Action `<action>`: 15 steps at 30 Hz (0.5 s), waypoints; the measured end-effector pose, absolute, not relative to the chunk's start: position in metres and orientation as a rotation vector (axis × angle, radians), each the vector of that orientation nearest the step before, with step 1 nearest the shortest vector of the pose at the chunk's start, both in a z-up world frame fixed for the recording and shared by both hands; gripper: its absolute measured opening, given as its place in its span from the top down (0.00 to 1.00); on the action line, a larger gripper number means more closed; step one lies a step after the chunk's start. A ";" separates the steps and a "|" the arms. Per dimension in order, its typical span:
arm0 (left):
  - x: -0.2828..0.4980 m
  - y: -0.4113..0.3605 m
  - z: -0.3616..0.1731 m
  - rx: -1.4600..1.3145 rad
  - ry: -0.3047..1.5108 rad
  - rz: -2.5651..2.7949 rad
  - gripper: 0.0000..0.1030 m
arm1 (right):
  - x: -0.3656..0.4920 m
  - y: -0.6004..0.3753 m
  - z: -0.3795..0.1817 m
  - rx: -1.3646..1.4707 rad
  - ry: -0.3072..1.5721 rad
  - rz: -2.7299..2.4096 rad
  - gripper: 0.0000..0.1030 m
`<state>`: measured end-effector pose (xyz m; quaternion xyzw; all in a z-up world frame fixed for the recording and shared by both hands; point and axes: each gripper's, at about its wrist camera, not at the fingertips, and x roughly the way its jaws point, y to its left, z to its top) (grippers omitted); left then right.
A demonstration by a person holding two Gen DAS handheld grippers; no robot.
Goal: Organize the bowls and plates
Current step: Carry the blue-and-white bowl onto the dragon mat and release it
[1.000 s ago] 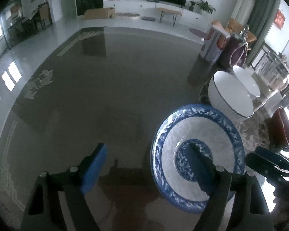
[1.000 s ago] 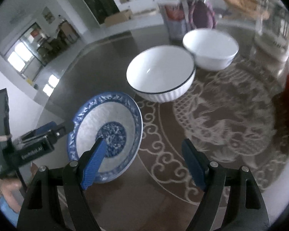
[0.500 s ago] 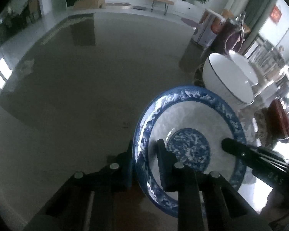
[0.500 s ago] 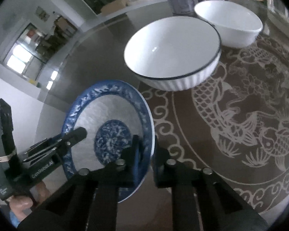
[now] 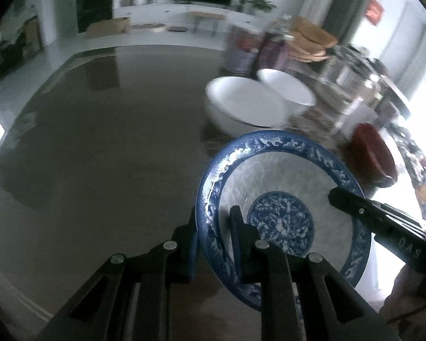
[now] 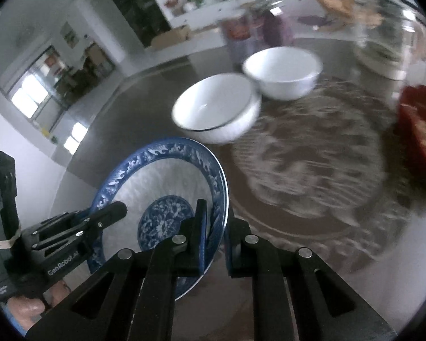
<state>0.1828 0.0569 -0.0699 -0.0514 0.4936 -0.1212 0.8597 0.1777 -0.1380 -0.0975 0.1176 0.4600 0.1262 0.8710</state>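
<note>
Behind the plate [image 5: 284,176] both claws clamp, only the right view shows the patterned mat [image 6: 312,170].

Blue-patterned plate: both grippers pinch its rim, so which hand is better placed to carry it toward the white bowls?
Probably right. The right gripper clamps the blue-patterned plate on the rim facing the white bowls; the left gripper grips the far rim.

Right gripper [image 6: 214,227] and left gripper [image 6: 110,213] pinch opposite rims of the blue-patterned plate [image 6: 159,187] near two white bowls [image 6: 215,108]
</note>
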 end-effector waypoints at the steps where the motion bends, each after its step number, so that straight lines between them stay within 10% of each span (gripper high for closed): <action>1: 0.182 0.043 -0.070 -0.102 1.034 -0.281 0.82 | 0.170 -0.150 -0.095 0.245 0.949 0.235 0.89; 15: 0.200 -0.070 -0.112 -0.044 1.102 -0.413 0.81 | 0.136 -0.261 -0.126 0.293 0.952 -0.001 0.88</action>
